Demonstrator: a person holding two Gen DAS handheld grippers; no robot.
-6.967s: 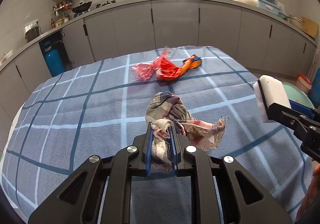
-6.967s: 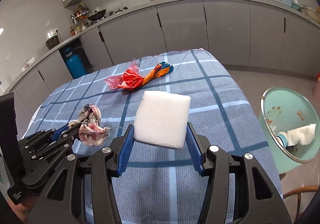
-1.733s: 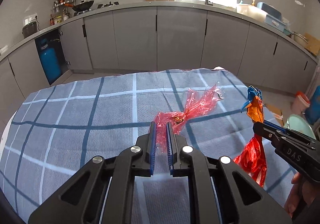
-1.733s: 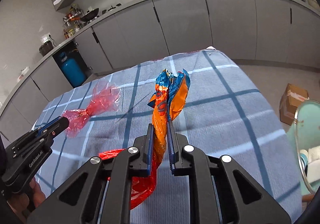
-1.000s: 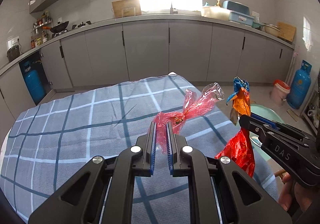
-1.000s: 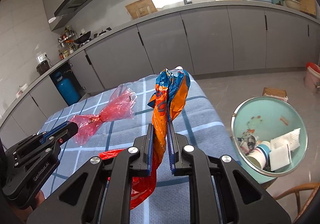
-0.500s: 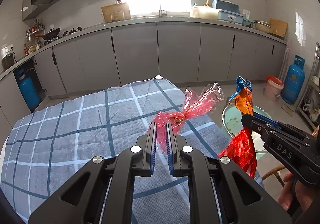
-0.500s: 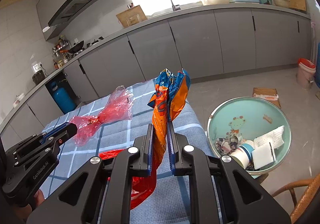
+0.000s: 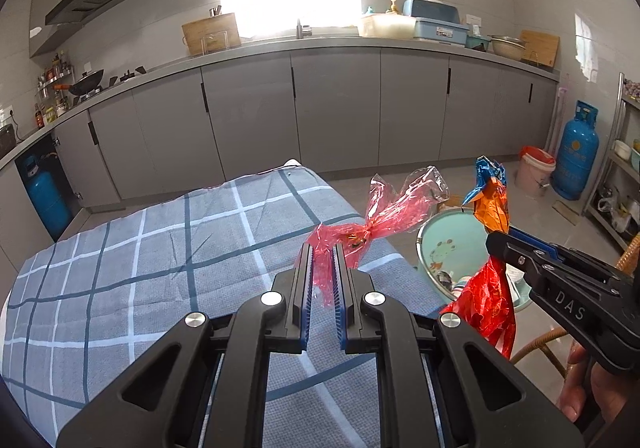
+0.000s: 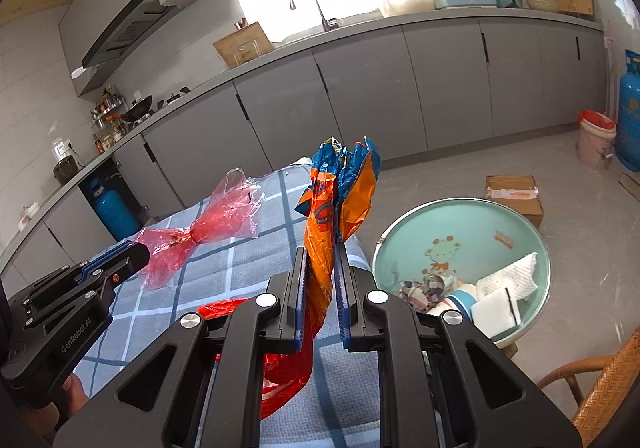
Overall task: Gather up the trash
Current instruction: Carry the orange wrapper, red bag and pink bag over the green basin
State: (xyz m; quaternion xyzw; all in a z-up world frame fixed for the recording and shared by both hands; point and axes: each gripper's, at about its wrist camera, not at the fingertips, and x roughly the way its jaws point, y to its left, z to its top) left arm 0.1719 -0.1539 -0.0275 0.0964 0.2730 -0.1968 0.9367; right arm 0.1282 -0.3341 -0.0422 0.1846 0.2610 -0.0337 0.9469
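My left gripper (image 9: 320,248) is shut on a crinkled red cellophane wrapper (image 9: 384,214), which sticks out ahead over the table's right edge. In the right wrist view that red cellophane wrapper (image 10: 208,230) shows at the tip of the left gripper (image 10: 138,252). My right gripper (image 10: 321,252) is shut on an orange, blue and red snack bag (image 10: 340,192), held upright with its red end hanging below. The same snack bag (image 9: 490,204) appears at right in the left wrist view. A pale green bin (image 10: 460,216) stands on the floor to the right, with several pieces of trash inside.
The table wears a blue-grey checked cloth (image 9: 160,248). A cardboard box (image 10: 514,194) lies behind the bin, and a wicker chair (image 10: 604,384) stands beside it. Grey kitchen cabinets (image 9: 336,108) run along the back, with a blue gas cylinder (image 9: 574,152) and a pink bucket (image 9: 534,170) at right.
Both grippers have swung to the right with their wrappers; the table has slid left in view and the green bin has come closer under the snack bag.
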